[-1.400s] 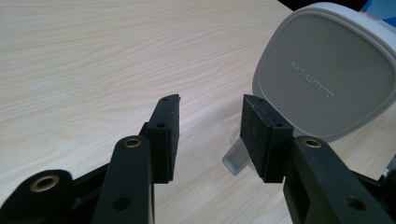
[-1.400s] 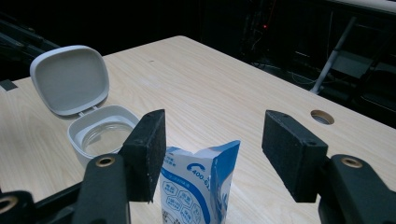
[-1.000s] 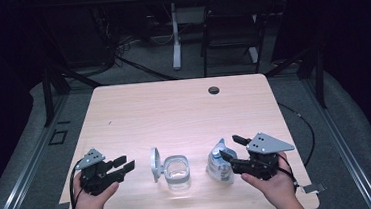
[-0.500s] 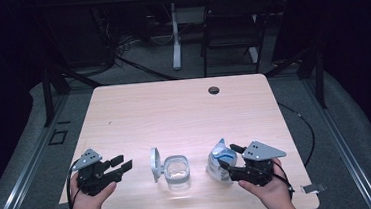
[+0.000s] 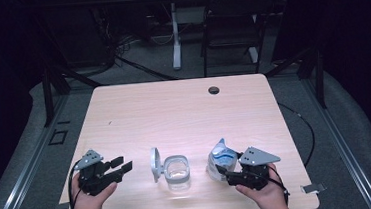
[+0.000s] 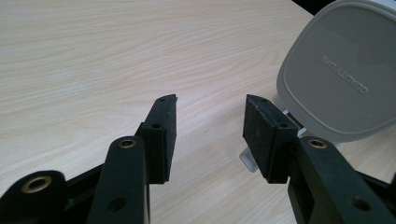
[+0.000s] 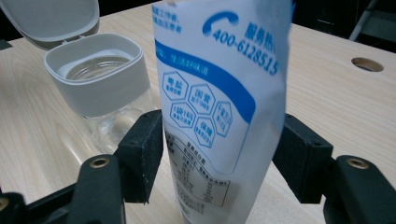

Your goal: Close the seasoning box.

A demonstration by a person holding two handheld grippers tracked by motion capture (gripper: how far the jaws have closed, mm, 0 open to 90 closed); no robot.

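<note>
I had the bag [image 7: 219, 107] standing near the front edge of the table [image 5: 184, 109], just to the right of the jar [image 5: 177, 171]. The jar's lid [image 6: 343, 70] was flipped up. My right gripper [image 5: 222, 171] had its jaws on both sides of the bag, low down. I could not tell if the pads were pressing it yet. My left gripper [image 5: 123, 166] sat to the left of the jar. Its jaws had just been opening and stood wide, with nothing between them.

I thought the bag would feel soft and crinkly. It looked slippery and could fold or tip over. I would squeeze it gently near the middle, where it looked full. The jar looked like glass, so I would be careful near it.
</note>
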